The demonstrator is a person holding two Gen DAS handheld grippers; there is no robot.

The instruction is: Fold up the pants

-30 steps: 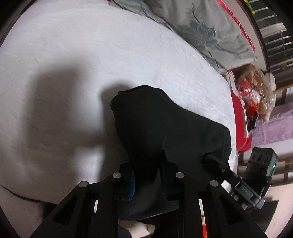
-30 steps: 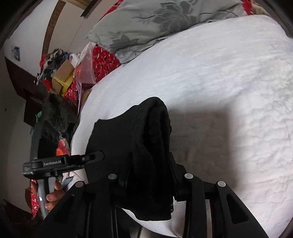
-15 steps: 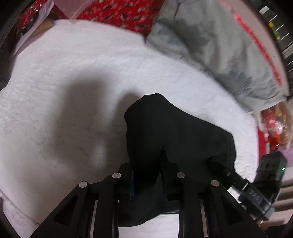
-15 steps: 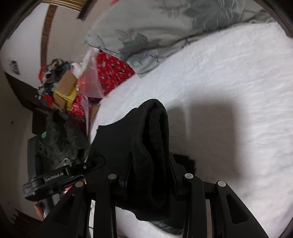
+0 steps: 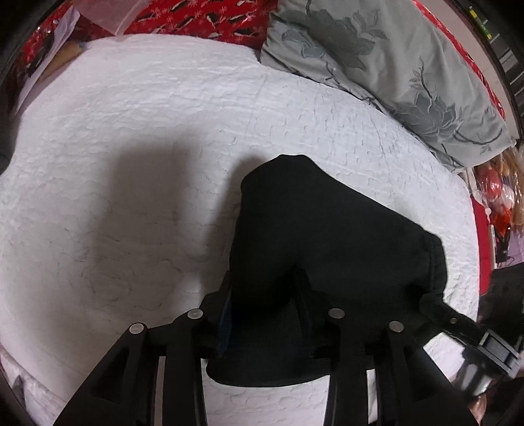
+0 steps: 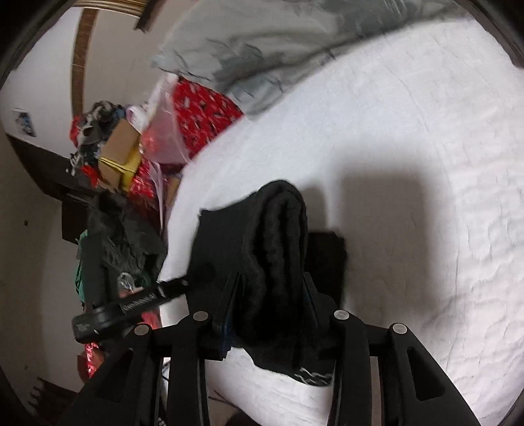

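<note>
Bed (image 5: 131,137): covered with a white quilted spread; it fills most of both wrist views and carries the task's garment.
Shadow: a broad dark patch falls on the spread just left of the garment in the left wrist view, and right of it in the right wrist view.
Left hand-held gripper (image 5: 265,295): points steeply down at the bed; its jaws have just been opening, yet a fold of black cloth still sits pinched between its fingers.
Pants (image 5: 311,236): black, bunched into a thick folded bundle near the bed's near edge, raised between the two tools, with part of the lower cloth draping onto the spread.
Right hand-held gripper (image 6: 271,295): tilted down less steeply; its jaws have just eased apart a little and are pinching a thick rolled edge of the pants (image 6: 278,249), which rises from between the fingers.
Other tool in each view: the right hand-held gripper shows at the lower right of the left wrist view, its tip at the bundle's right end; the left one shows at the lower left of the right wrist view.
Pillow (image 5: 376,62): grey with a floral print, lying at the far right of the bed.
Red patterned cloth (image 5: 203,19): beyond the far edge of the spread.
Clutter (image 6: 118,154): boxes and bags heaped beside the bed, seen in the right wrist view.
</note>
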